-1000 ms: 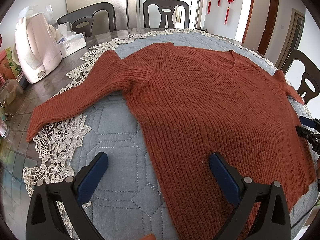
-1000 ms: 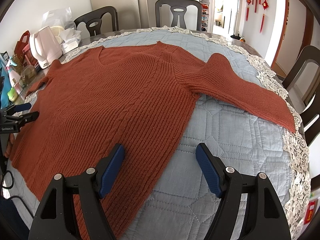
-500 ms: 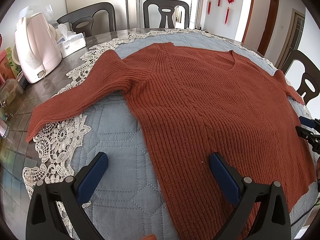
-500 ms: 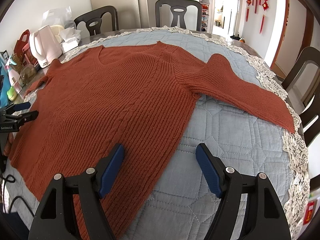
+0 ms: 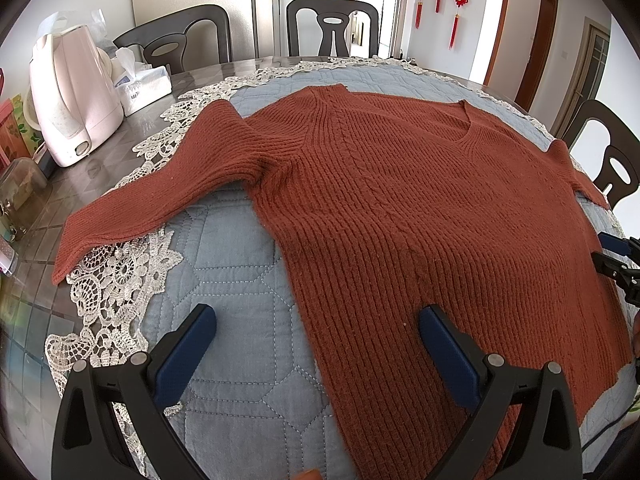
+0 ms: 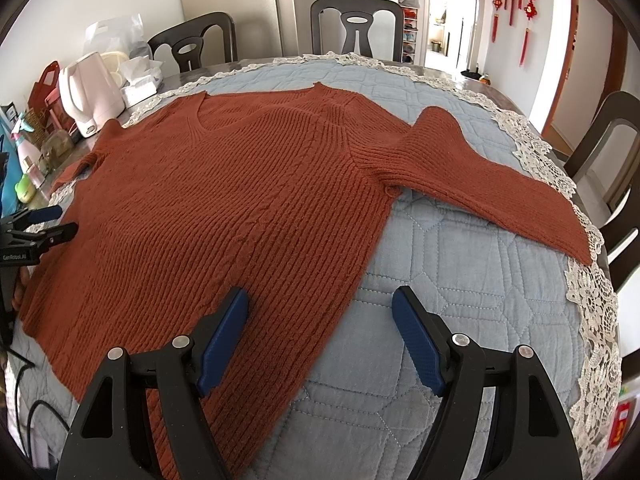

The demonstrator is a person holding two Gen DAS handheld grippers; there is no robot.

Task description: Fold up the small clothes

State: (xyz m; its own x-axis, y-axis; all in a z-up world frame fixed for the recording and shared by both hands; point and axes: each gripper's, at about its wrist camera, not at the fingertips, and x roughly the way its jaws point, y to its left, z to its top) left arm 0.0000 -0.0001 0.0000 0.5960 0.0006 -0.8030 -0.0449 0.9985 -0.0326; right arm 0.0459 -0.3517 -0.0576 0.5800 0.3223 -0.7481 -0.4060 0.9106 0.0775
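A rust-red ribbed knit sweater lies flat and spread out on the blue quilted cloth, both sleeves stretched sideways. It also shows in the right wrist view. My left gripper is open and empty, hovering over the sweater's left side edge near the hem. My right gripper is open and empty, hovering over the sweater's right side edge near the hem. The left sleeve reaches onto the lace trim. The right sleeve reaches toward the table's right edge.
A pink kettle, a tissue box and jars stand on the table's left. Dark chairs surround the table. White lace trim edges the cloth. The other gripper shows at each view's side.
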